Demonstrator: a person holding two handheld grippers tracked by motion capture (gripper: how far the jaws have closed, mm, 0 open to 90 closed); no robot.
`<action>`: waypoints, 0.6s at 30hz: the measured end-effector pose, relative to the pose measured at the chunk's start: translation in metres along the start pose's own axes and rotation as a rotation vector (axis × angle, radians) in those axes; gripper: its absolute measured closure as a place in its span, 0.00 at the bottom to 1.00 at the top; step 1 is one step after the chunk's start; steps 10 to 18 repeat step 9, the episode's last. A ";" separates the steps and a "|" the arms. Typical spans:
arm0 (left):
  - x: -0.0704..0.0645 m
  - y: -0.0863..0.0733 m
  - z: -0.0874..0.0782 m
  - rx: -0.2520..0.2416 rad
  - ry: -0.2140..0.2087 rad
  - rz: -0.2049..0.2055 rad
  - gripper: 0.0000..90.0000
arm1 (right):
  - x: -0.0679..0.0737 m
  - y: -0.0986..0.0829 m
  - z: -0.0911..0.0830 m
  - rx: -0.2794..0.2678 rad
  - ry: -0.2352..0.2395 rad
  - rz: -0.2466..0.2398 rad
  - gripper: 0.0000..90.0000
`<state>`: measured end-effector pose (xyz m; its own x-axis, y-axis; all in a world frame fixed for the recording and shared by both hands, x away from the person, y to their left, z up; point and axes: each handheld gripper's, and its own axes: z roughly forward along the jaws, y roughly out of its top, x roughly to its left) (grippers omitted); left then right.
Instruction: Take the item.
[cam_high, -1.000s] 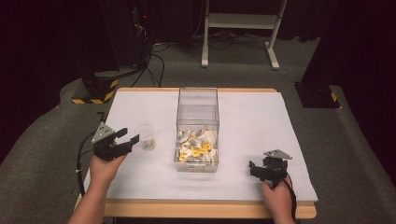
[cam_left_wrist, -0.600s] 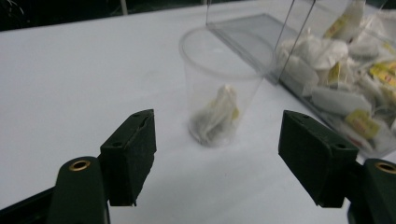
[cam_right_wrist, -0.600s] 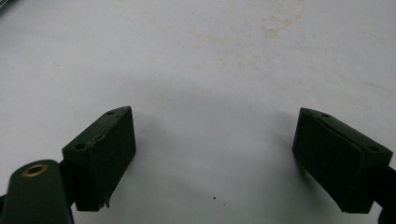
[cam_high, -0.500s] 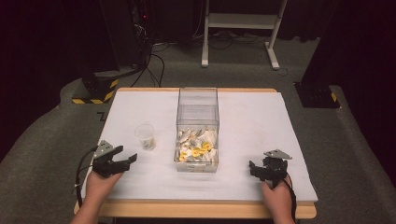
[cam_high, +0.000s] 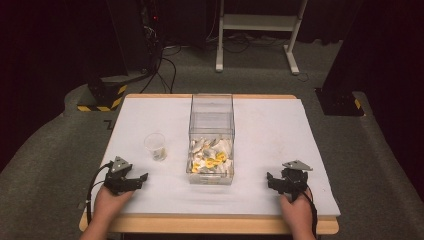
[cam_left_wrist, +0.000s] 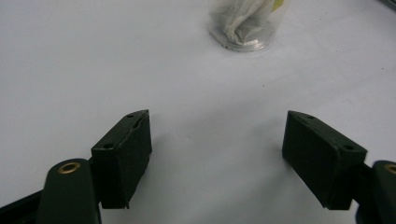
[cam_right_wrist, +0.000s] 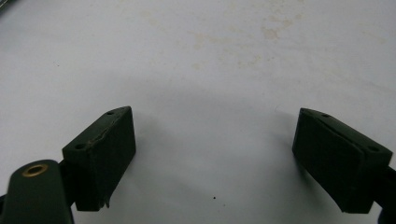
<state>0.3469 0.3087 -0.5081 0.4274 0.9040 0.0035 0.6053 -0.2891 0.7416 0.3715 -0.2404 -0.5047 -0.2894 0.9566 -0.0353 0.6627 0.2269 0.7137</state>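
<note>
From the high view, a white-covered table (cam_high: 280, 125) carries a clear plastic box (cam_high: 211, 137) at its middle, with white and yellow scraps heaped in the near end of it. A small clear cup (cam_high: 155, 146) stands upright to the left of the box, apart from it, with something pale at its bottom. The left claw (cam_high: 140, 178) rests low at the near left part of the table, held by a hand (cam_high: 110, 202), nearer the person than the cup and clear of it. The right claw (cam_high: 272, 180) sits at the near right, well apart from the box, with a hand (cam_high: 296, 212) behind it.

In the left gripper view, the left claw (cam_left_wrist: 217, 154) has its jaws spread wide with bare white table (cam_left_wrist: 93, 60) between them. The cup (cam_left_wrist: 245, 23) stands ahead at the top edge, crumpled white paper showing inside.

In the right gripper view, the right claw (cam_right_wrist: 215, 158) is likewise spread wide over the table (cam_right_wrist: 210, 70), gripping nothing; faint yellowish stains mark the cover ahead.
</note>
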 end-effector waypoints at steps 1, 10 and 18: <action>0.000 0.000 0.000 -0.001 0.000 -0.001 0.27 | 0.000 0.000 0.000 0.000 0.000 0.000 0.15; -0.001 -0.001 0.000 -0.002 0.006 -0.005 0.27 | 0.000 0.000 0.000 0.000 0.000 0.001 0.15; -0.001 -0.001 0.000 -0.002 0.006 -0.005 0.27 | 0.000 0.000 0.000 0.000 0.000 0.001 0.15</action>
